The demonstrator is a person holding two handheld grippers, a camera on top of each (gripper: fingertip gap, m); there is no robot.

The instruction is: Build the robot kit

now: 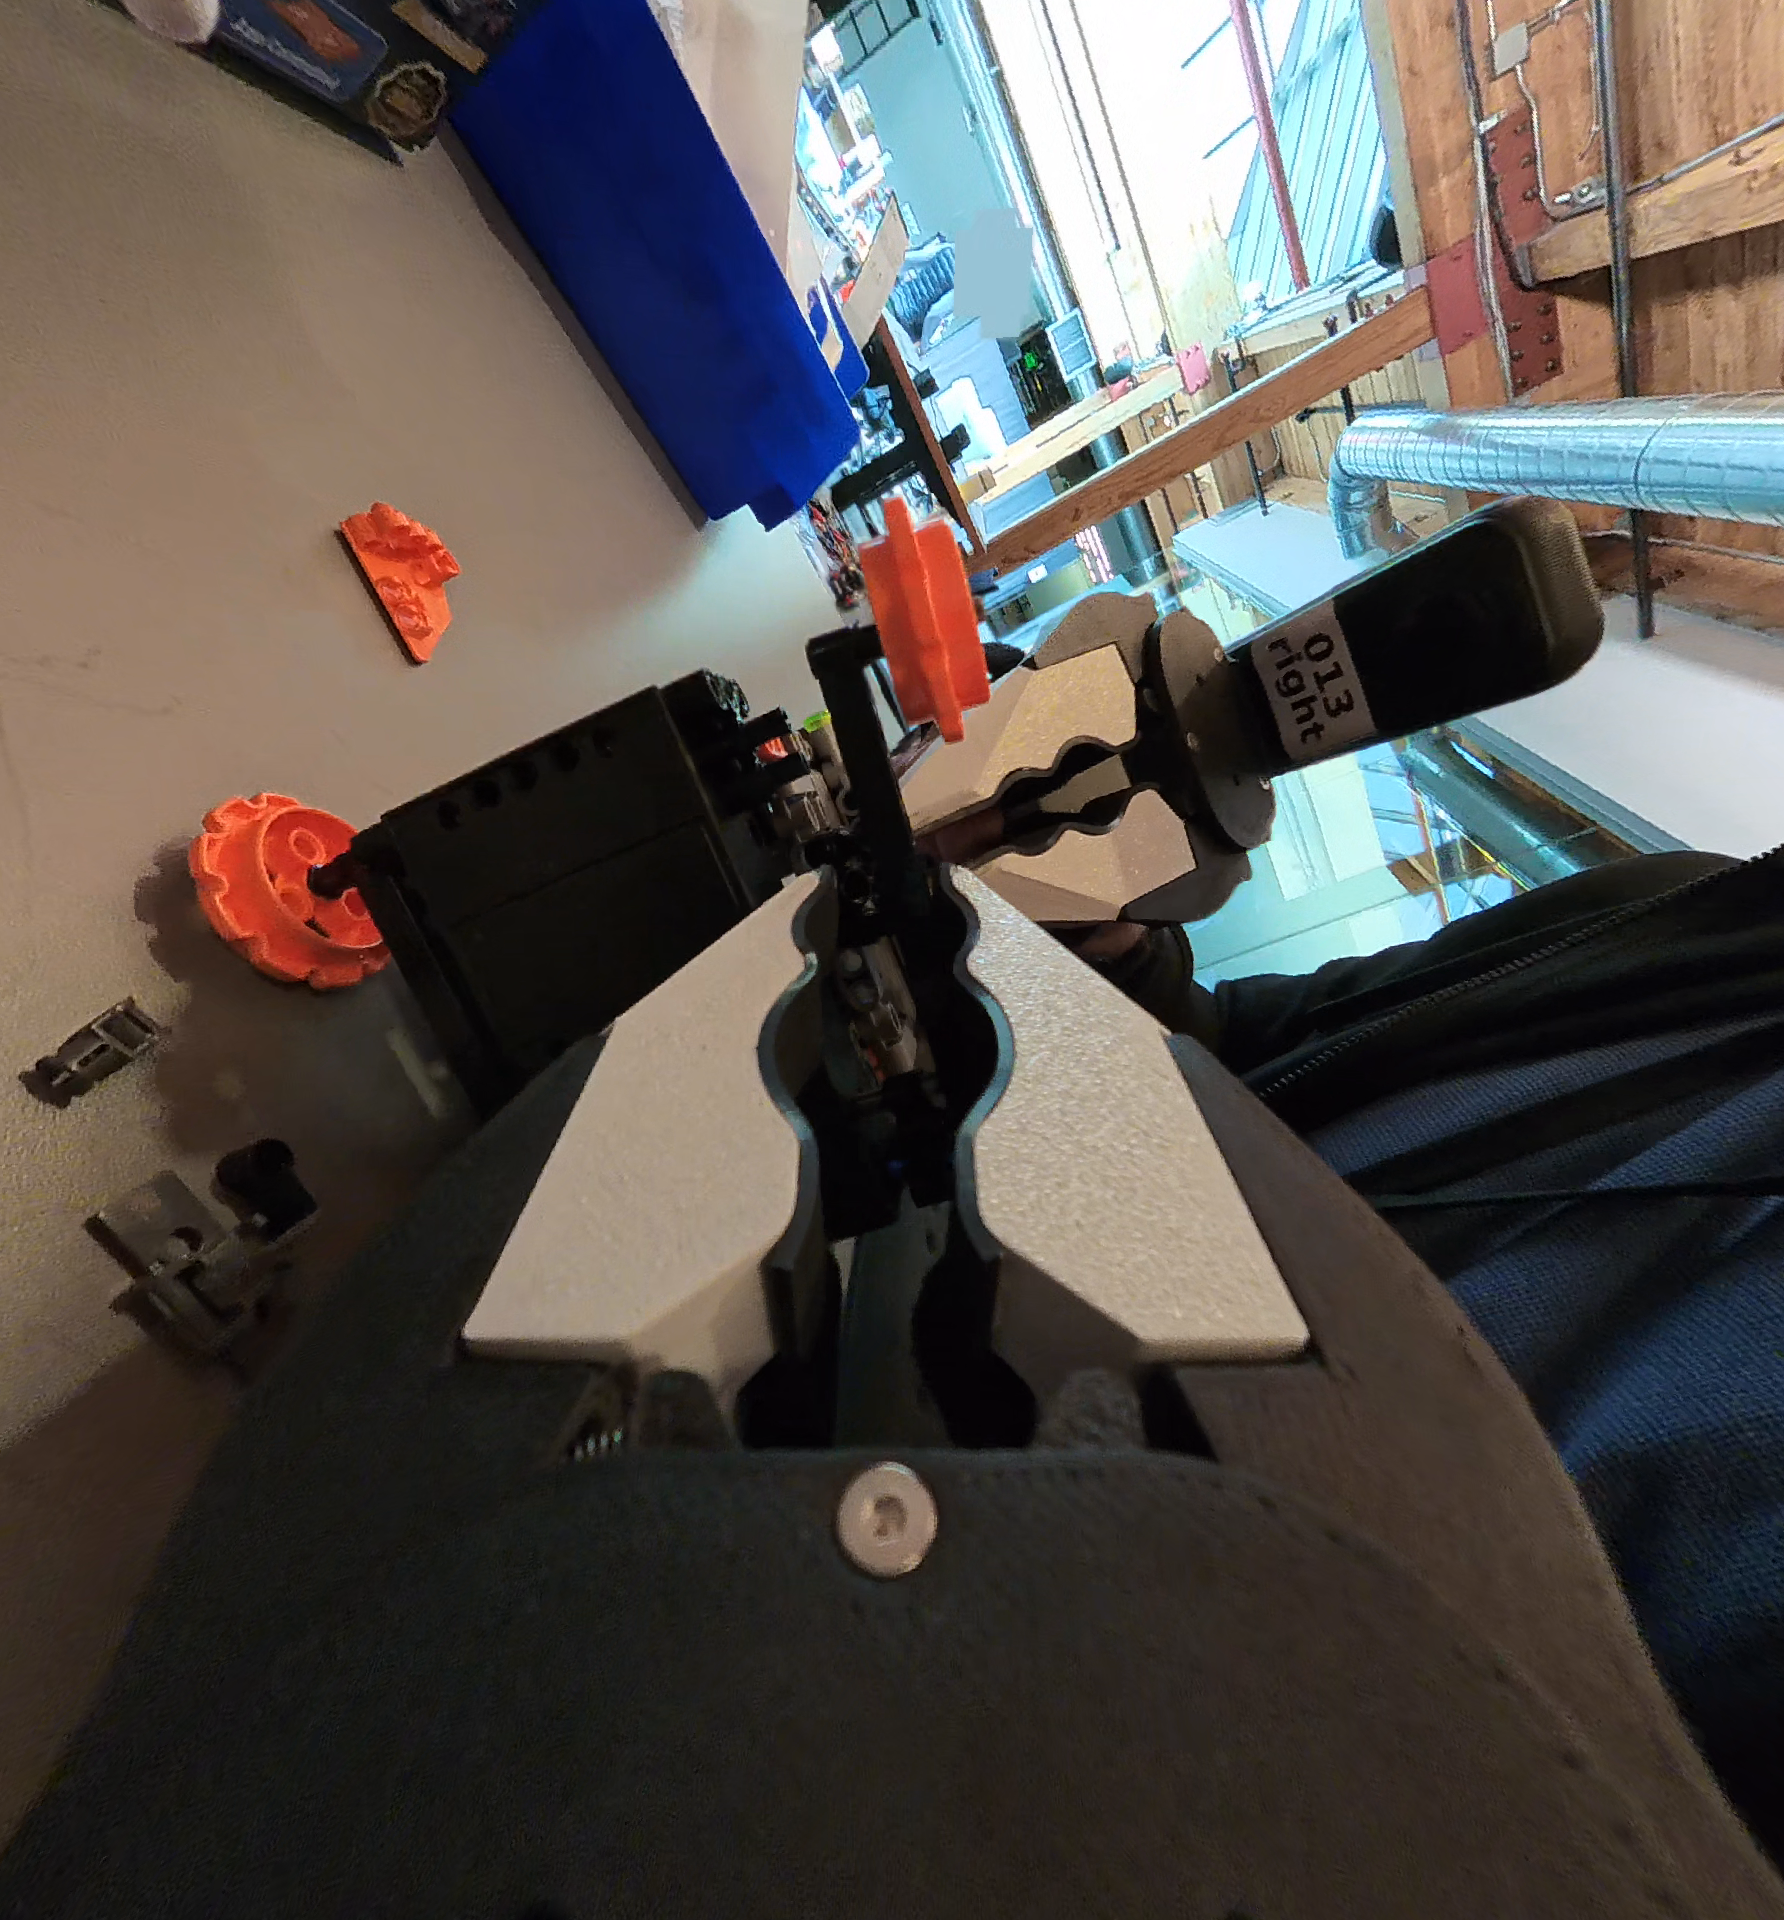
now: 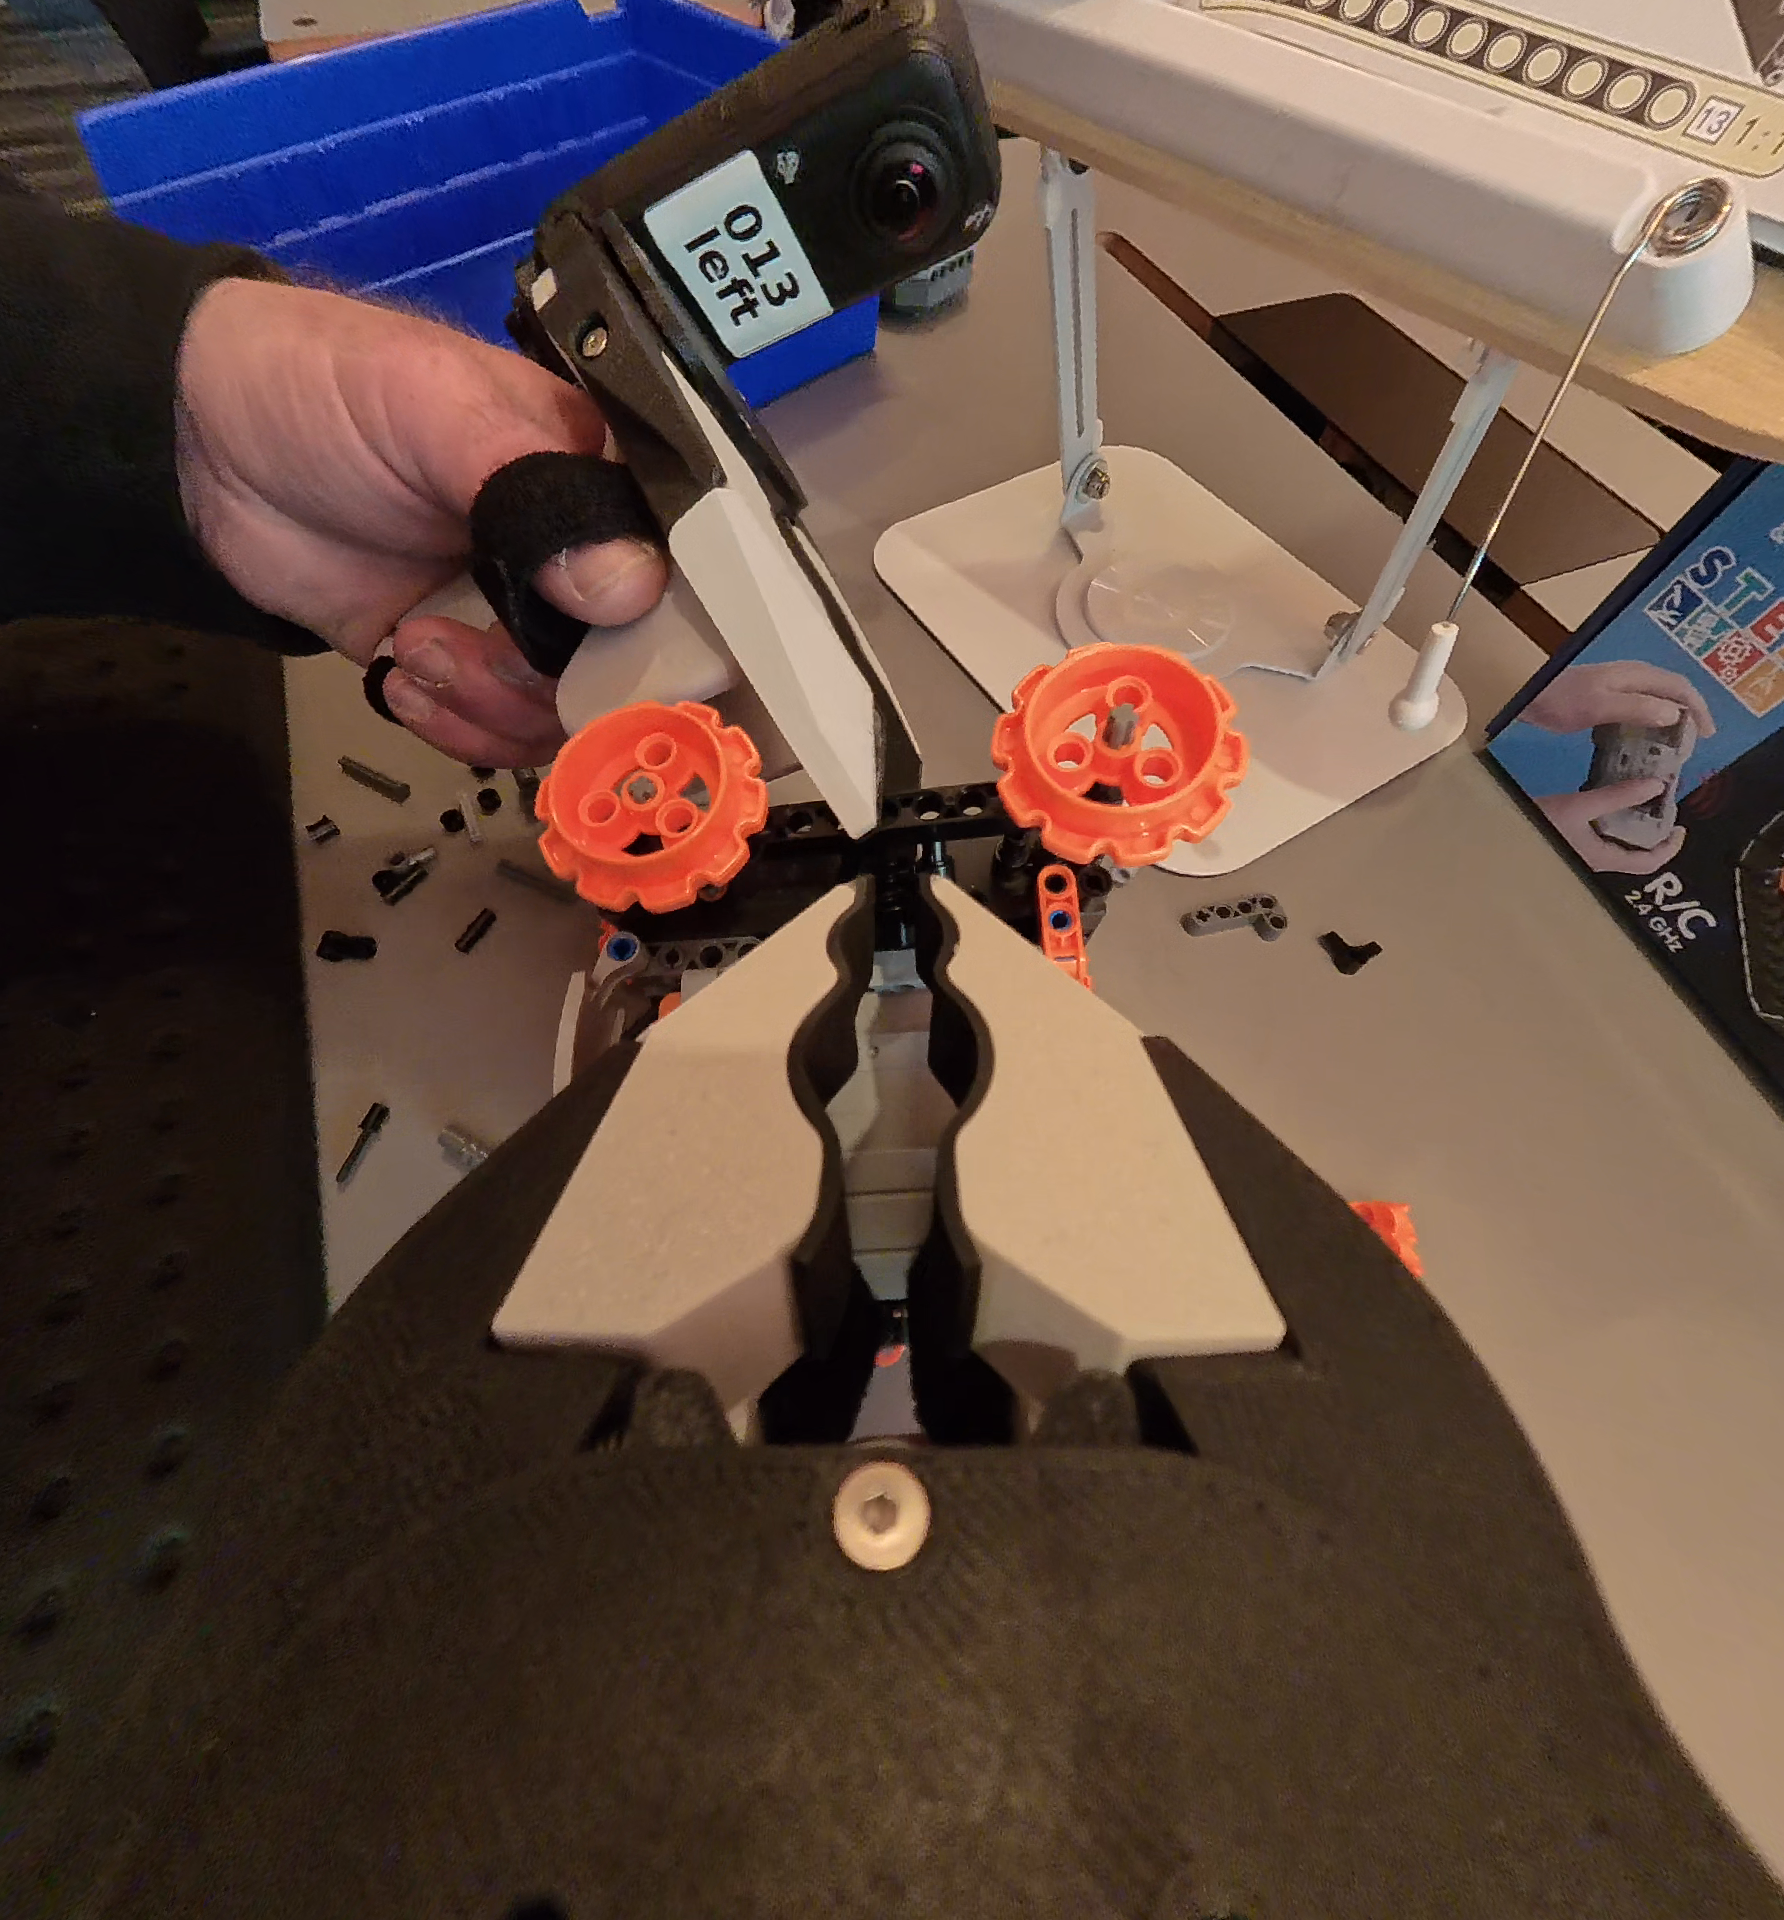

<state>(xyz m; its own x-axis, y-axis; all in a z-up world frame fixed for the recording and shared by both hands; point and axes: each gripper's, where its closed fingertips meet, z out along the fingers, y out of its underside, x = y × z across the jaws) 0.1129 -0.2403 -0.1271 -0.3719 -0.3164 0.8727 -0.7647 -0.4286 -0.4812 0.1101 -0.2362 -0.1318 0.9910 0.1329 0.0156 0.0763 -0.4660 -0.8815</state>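
The left gripper (image 1: 883,894) has its fingers closed on the black beam frame of a building-block vehicle assembly (image 1: 576,862); grey and black parts of the assembly fill the gap between the fingers. In the right wrist view the left gripper (image 2: 872,821) enters from 11 o'clock, held by a hand (image 2: 368,499), and its tips meet the black cross beam between the two wheels.

The right gripper (image 2: 893,894) has its fingers closed on a grey block at the centre of the same assembly (image 2: 888,997). The assembly sits at the middle of this view, above the tabletop (image 2: 1387,1143).

One orange wheel (image 2: 649,805) sits at 10 o'clock from the right gripper's tips, a second orange wheel (image 2: 1122,753) at 1 o'clock. Small black and grey pins (image 2: 400,873) lie scattered on the tabletop at 9 o'clock. A blue bin (image 2: 400,145) stands at 11 o'clock, a white stand base (image 2: 1023,582) at 1 o'clock, and a printed box (image 2: 1719,727) at 3 o'clock.
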